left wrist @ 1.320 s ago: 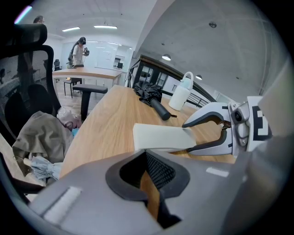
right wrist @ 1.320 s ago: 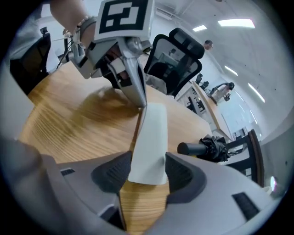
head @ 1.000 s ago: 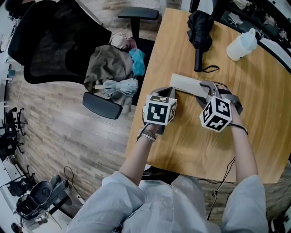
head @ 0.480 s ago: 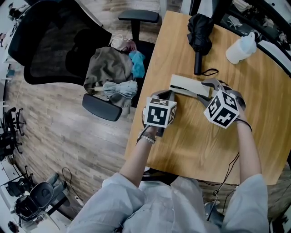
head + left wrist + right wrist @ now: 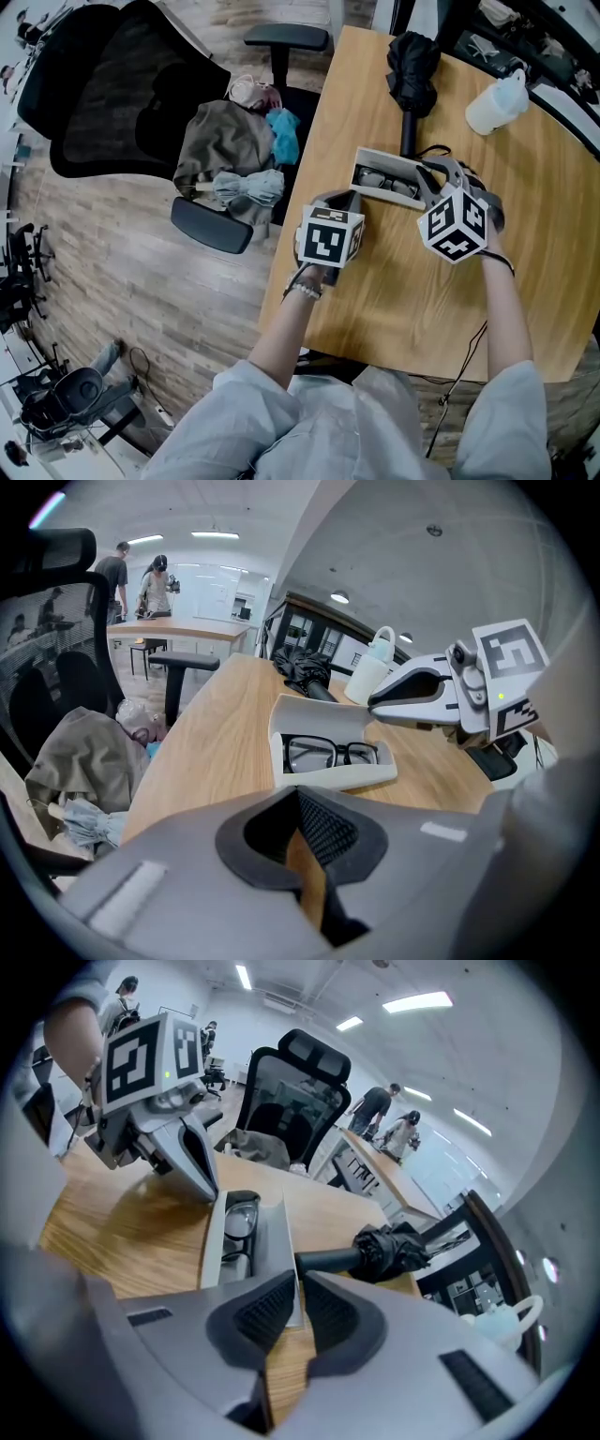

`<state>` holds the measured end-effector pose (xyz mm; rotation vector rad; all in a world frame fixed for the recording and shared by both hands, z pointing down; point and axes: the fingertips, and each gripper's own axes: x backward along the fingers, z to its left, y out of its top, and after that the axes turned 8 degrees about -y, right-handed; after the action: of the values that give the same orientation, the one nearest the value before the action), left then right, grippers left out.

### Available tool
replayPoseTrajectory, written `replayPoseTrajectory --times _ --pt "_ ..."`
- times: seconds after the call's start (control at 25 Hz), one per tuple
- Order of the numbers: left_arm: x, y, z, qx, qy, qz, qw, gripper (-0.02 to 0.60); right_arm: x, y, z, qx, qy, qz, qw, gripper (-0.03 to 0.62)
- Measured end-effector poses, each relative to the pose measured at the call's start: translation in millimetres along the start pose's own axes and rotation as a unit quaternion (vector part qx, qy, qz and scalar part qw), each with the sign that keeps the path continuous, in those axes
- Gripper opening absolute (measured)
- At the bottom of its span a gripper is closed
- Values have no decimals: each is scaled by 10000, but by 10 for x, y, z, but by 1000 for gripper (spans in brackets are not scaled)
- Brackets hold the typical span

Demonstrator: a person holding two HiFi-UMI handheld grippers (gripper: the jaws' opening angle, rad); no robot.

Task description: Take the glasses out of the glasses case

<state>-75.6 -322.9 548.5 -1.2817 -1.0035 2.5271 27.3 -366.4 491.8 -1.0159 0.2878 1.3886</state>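
Note:
A white glasses case lies open on the wooden table, with black-framed glasses in its tray. My right gripper is at the case's right end. Its jaws are closing, and the thin edge of the raised lid is pinched between its pads. The glasses show beside that lid. My left gripper rests shut by the case's left end, with nothing between its jaws. It faces the open tray and the glasses a short way ahead.
A folded black umbrella lies just beyond the case. A white jug stands at the table's far right. An office chair heaped with clothes stands off the table's left edge. A cable hangs at the near edge.
The case was closed; now its lid is swung up and the glasses show. My right gripper closed on the lid and rose with it. The left gripper kept still.

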Motion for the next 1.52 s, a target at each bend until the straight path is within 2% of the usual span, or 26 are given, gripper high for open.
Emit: replayPoseTrajectory --times 0.32,0.44,0.52,0.68,0.8,0.92,1.52 --pt "-7 -6 -1 -7 4 -11 10000 4 -54 -22 3 -42 15 12 10000 34" --pt "-6 -9 0 -1 -3 10 10000 4 39 66 -14 -126 23 -118 9998 77" --pt "-7 -11 1 -21 20 8 10000 3 130 184 -4 -137 51 -299 9994 77" --pt "-10 -2 12 -61 76 -26 9999 4 203 383 198 225 494 -484 9974 61" --pt "-10 0 8 -49 60 -26 10000 4 123 394 373 455 898 -344 9943 95" --pt "-13 4 4 -59 53 -27 10000 4 16 385 469 512 1159 -197 9917 100" --pt "7 -10 -25 17 -59 45 10000 3 -264 340 649 940 1794 306 9788 87"
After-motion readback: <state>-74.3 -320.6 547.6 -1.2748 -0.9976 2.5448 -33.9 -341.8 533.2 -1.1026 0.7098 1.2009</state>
